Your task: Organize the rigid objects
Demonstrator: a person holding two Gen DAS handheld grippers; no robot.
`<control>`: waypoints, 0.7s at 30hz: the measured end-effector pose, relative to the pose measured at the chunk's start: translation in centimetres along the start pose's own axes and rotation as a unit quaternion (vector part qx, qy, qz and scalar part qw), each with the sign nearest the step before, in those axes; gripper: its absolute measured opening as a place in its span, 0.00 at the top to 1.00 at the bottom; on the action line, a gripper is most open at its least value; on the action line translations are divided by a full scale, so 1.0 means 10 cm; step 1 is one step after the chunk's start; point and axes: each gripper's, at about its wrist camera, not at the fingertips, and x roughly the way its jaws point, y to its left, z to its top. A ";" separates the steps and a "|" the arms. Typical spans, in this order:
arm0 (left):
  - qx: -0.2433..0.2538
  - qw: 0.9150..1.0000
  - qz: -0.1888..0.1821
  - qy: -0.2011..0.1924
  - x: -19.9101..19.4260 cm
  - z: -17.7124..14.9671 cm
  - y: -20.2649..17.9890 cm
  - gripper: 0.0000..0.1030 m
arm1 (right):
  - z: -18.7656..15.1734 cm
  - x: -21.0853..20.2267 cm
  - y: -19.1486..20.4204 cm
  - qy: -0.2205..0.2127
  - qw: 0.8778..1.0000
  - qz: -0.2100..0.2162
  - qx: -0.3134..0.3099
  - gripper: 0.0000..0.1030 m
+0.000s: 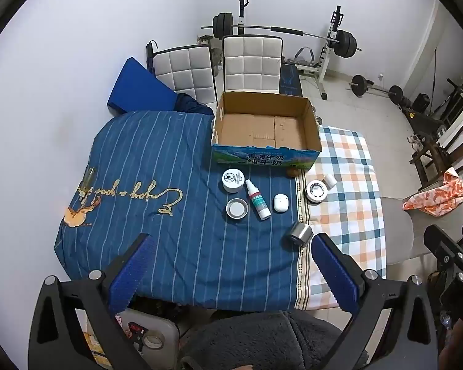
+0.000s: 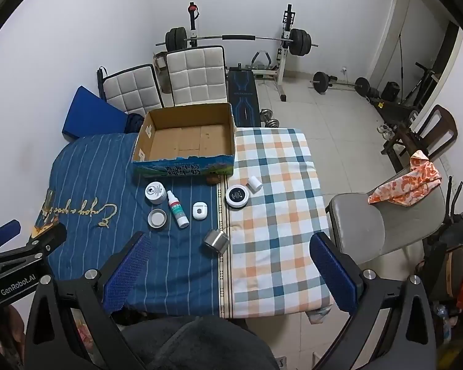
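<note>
The desk (image 2: 271,265) is covered by a blue striped cloth (image 1: 169,215) on its left half and a checked cloth (image 2: 277,215) on its right. At the far edge, across the seam, an open milk carton (image 1: 265,157) is seen with nothing in it. The items to be sorted are laid out between the carton and the jaws: a white jar (image 1: 232,180), an upturned metal lid (image 1: 236,208), a white spray bottle (image 1: 257,199), a white earbud case (image 1: 280,202), a black-topped round tin (image 2: 237,196), a small white bottle (image 2: 254,183) and, nearest, a steel cup (image 2: 216,241) lying on its side at the seam.

The left gripper (image 1: 231,277) and the right gripper (image 2: 231,277) are both held above the near edge, jaws spread wide and holding nothing. The cup lies ahead of both, just left of the right gripper's centre line and toward the left gripper's right finger; neither is clearly nearer. The spray bottle's long axis runs away from the jaws, nozzle toward the carton.

A small brown object (image 1: 292,172) against the carton's front cannot be identified. A slim glass item (image 1: 88,182) at the far left edge of the cloth is hard to make out. The carton's rear outer face is hidden.
</note>
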 end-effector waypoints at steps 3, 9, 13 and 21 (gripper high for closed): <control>-0.002 1.000 -0.010 -0.004 0.00 -0.01 0.00 0.00 | 0.00 0.00 0.01 0.002 1.000 -0.015 -0.004 0.00; -0.002 1.000 -0.007 -0.003 -0.01 0.01 -0.02 0.00 | 0.00 0.01 -0.02 -0.002 1.000 0.001 0.006 0.00; -0.002 1.000 -0.008 -0.003 -0.01 0.00 -0.01 0.00 | -0.01 0.01 -0.01 -0.002 1.000 0.000 0.007 0.00; -0.002 1.000 -0.010 -0.005 0.05 0.02 -0.04 0.00 | 0.02 0.03 -0.02 -0.002 1.000 -0.005 0.008 0.00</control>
